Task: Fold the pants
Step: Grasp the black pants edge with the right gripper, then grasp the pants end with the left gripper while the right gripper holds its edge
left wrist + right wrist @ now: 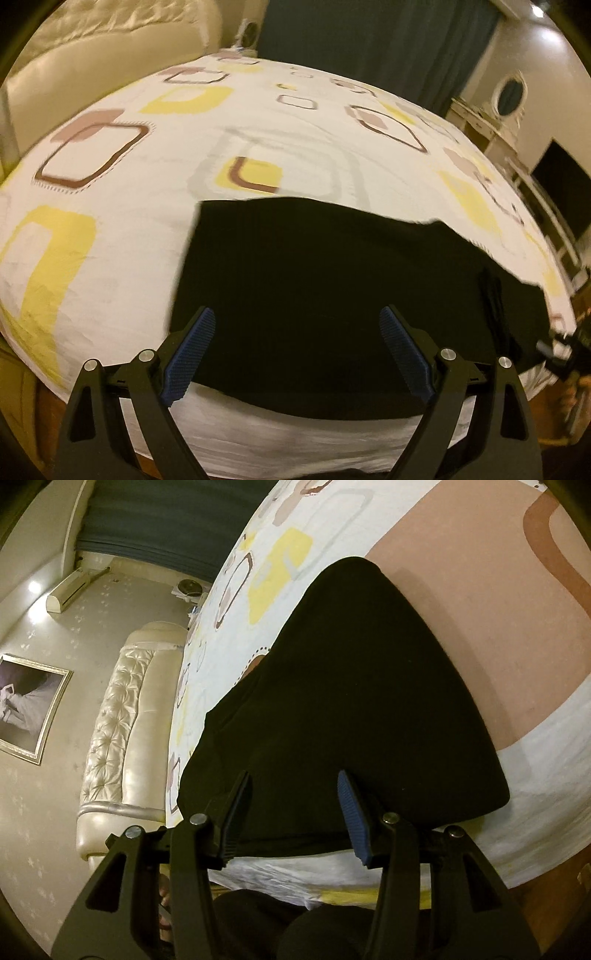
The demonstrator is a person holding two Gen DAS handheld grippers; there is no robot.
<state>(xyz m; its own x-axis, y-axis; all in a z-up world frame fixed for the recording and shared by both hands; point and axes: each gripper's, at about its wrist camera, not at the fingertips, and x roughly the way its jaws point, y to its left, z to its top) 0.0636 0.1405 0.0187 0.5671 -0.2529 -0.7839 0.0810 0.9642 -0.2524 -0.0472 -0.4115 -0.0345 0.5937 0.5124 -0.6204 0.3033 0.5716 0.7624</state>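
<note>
— Left wrist view: where are the black pants (332,295)?
— Folded on the bed (110,258), near its front edge. Left claw (297,325) gapes wide, empty.
— Right claw (295,794)?
— Parted, gripping nothing, over the pants. No readable writing.

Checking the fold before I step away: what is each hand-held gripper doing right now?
Left hand-held gripper: open, nothing held, above the black fabric pants.
Right hand-held gripper: open, nothing held.
</note>
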